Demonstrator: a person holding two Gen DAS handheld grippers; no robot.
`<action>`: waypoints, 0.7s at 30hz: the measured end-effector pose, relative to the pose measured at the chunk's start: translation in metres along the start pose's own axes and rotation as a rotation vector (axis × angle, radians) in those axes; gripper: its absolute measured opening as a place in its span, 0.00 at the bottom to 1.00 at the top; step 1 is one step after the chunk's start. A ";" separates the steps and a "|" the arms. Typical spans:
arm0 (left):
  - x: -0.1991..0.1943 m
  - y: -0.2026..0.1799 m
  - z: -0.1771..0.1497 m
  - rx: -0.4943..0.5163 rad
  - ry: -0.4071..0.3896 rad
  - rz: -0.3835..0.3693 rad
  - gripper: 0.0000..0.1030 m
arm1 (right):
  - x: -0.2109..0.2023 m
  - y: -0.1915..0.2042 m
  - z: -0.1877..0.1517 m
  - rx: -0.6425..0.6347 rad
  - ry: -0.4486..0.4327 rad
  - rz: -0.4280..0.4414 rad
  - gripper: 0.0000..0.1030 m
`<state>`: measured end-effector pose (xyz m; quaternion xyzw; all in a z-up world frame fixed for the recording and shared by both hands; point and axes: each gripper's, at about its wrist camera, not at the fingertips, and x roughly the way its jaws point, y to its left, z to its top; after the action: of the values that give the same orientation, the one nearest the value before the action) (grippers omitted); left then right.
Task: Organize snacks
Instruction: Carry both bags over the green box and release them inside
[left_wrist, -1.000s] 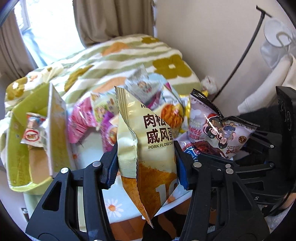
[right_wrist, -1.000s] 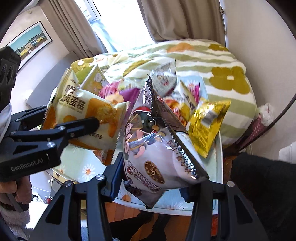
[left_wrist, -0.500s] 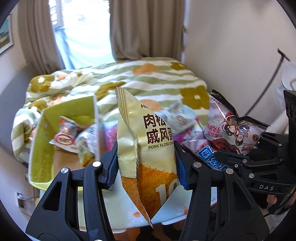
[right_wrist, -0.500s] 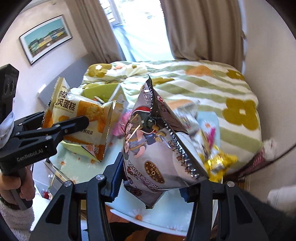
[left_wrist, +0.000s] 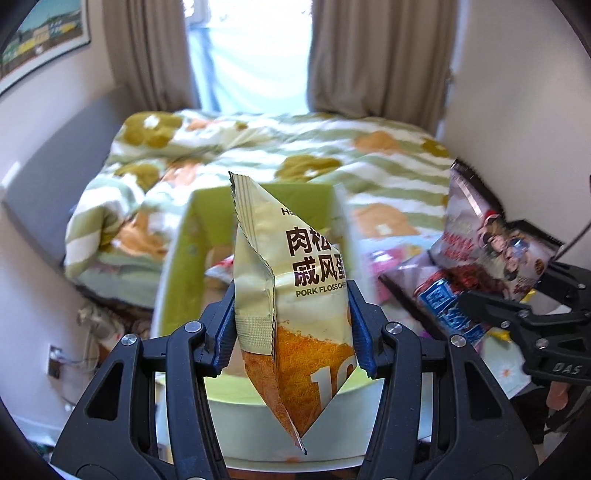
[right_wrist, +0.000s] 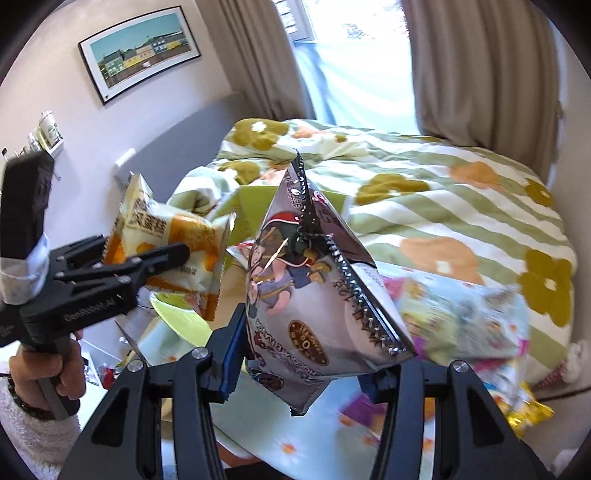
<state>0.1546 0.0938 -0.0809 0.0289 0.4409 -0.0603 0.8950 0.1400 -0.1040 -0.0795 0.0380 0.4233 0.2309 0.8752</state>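
My left gripper (left_wrist: 291, 332) is shut on a cream and orange pork floss cake bag (left_wrist: 295, 295), held upright over the near rim of an open green box (left_wrist: 173, 258). The same bag (right_wrist: 166, 236) and the left gripper (right_wrist: 147, 258) show at the left of the right wrist view. My right gripper (right_wrist: 303, 362) is shut on a silver and black cartoon snack bag (right_wrist: 306, 295), held above the table; this bag also shows at the right of the left wrist view (left_wrist: 487, 254). A snack packet (left_wrist: 221, 267) lies inside the box.
Several loose snack packets (right_wrist: 461, 328) lie on the daisy-print table (right_wrist: 280, 439) at the right, with a gold packet (right_wrist: 528, 410) near its edge. A bed with a green striped flower duvet (right_wrist: 443, 192) stands behind. Curtains and a window are at the back.
Both grippers have swung left with their bags. The green box has come from the left to straight ahead of the left gripper. The snack pile has slid off to the right.
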 end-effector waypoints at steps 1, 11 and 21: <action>0.008 0.013 -0.002 -0.008 0.016 0.008 0.48 | 0.011 0.008 0.004 0.001 0.006 0.010 0.46; 0.086 0.082 -0.030 -0.056 0.196 -0.011 0.48 | 0.088 0.059 0.012 0.064 0.069 -0.036 0.46; 0.080 0.077 -0.025 -0.017 0.155 -0.076 1.00 | 0.102 0.061 0.009 0.136 0.087 -0.082 0.46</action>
<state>0.1934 0.1658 -0.1601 0.0090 0.5100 -0.0879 0.8556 0.1787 -0.0036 -0.1311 0.0700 0.4768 0.1671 0.8601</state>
